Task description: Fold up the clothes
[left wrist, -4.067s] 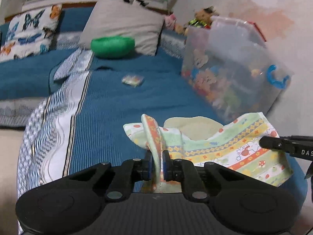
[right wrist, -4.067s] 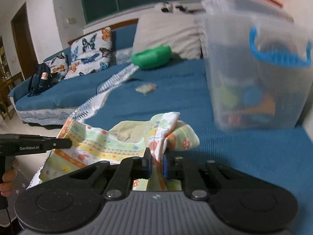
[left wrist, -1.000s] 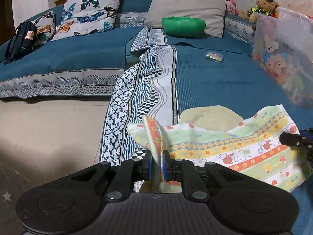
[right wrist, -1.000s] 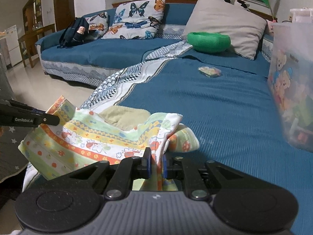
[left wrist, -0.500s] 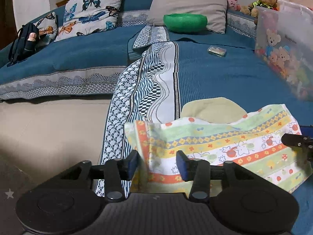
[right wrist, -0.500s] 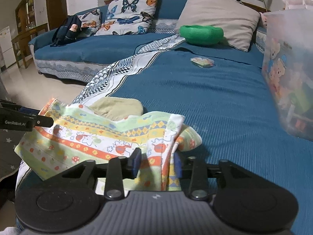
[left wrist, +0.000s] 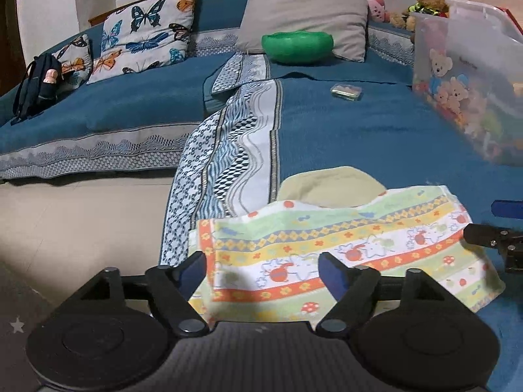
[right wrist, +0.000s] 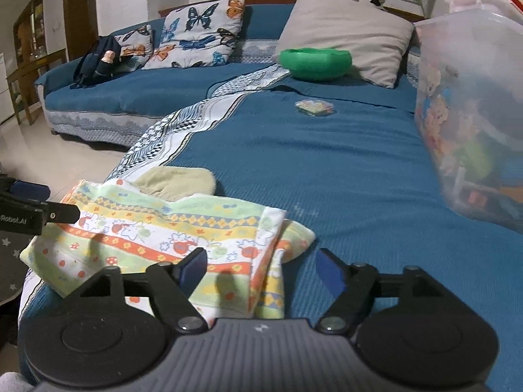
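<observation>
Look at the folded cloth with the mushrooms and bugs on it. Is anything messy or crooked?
A little. In the right wrist view, the patterned cloth lies mostly flat on the blue bed, but its right corner is bunched, with a lower layer sticking out. A beige cloth pokes out behind it. Both claws are open, not holding it.

Two hand-held grippers: the left hand-held gripper (left wrist: 263,266) and the right hand-held gripper (right wrist: 261,263). One patterned garment (left wrist: 343,248) and one beige cloth (left wrist: 330,186). Two butterfly cushions (left wrist: 147,37) (left wrist: 73,57), one grey pillow (left wrist: 304,9). One green bowl (left wrist: 297,45), one clear toy bin (left wrist: 474,75), one backpack (left wrist: 36,86), one small packet (left wrist: 345,90).
</observation>
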`<action>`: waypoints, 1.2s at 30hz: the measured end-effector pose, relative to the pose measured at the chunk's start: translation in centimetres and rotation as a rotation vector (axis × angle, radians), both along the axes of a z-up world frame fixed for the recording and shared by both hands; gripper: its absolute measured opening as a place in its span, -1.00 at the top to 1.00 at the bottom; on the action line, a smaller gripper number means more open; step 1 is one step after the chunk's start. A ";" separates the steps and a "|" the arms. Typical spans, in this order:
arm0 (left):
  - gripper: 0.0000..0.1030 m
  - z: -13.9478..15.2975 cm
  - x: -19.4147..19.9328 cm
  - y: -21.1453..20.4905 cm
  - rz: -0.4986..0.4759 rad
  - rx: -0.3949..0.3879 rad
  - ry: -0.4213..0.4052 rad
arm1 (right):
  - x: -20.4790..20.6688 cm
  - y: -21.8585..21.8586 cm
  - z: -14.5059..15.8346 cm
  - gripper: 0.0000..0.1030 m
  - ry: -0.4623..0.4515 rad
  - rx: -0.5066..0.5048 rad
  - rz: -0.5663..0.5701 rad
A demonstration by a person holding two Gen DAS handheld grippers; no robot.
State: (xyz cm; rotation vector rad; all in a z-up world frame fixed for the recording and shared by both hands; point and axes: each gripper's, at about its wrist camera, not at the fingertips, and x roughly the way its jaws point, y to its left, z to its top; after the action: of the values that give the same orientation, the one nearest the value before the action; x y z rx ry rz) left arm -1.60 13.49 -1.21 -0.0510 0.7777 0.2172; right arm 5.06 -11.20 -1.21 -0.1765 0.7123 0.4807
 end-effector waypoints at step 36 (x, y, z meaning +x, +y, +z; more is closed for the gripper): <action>-1.00 -0.2 1.2 -9.8 -0.135 0.033 0.000 | -1.2 -10.3 -1.8 -1.00 -0.053 0.000 -0.365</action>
State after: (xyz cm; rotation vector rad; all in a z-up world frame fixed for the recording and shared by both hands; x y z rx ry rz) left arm -0.36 3.66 -1.40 0.0326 0.7740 0.1015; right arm 3.86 -21.48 -3.06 -0.0560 0.6748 0.1266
